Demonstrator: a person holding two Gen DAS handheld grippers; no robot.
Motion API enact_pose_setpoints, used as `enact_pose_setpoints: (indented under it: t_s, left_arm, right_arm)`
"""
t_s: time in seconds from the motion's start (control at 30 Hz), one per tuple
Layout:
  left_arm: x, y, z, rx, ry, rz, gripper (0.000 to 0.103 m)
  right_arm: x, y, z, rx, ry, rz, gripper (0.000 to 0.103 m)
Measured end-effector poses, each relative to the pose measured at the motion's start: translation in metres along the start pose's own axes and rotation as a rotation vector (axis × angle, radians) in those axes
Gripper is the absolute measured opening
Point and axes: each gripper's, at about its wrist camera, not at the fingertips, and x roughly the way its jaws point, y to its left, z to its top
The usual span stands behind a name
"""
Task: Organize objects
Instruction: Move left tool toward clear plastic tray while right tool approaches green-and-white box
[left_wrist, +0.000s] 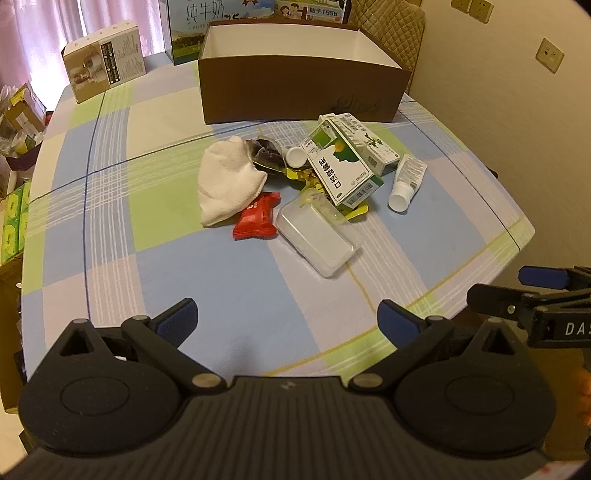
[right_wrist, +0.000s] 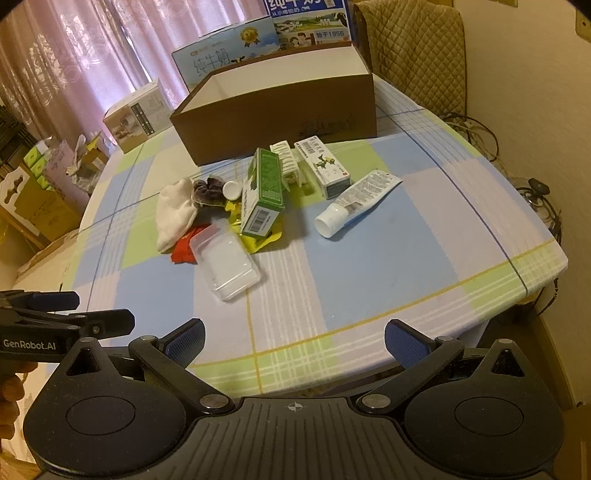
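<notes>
Both my left gripper (left_wrist: 287, 317) and right gripper (right_wrist: 294, 339) are spread wide, empty. The clear plastic case (right_wrist: 225, 260), nearest in the pile before the brown box (right_wrist: 280, 110), looks light, stiff, slippery; I would grip its long sides.

2 medicine boxes (left_wrist: 341, 168) (right_wrist: 323, 168), 1 tube (right_wrist: 356, 201), 1 clear case (right_wrist: 225, 262), 1 brown box (right_wrist: 280, 122).

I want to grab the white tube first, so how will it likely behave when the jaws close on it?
The white tube looks like soft plastic with a flat crimped tail, so it will probably squash and flex rather than stay stiff. Its round cap end could let it roll or pivot if nudged. It lies apart from the pile, beside the small medicine box, so little should drag along.
</notes>
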Motion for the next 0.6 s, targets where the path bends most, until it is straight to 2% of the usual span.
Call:
enact_pose_setpoints:
  t_s: [0.6]
  left_arm:
    - [0.061,-0.028,0.036,-0.046,0.032,0.043,0.102]
  right_arm:
    - [0.016,-0.057,0.044,0.015,0.01,-0.01,0.101]
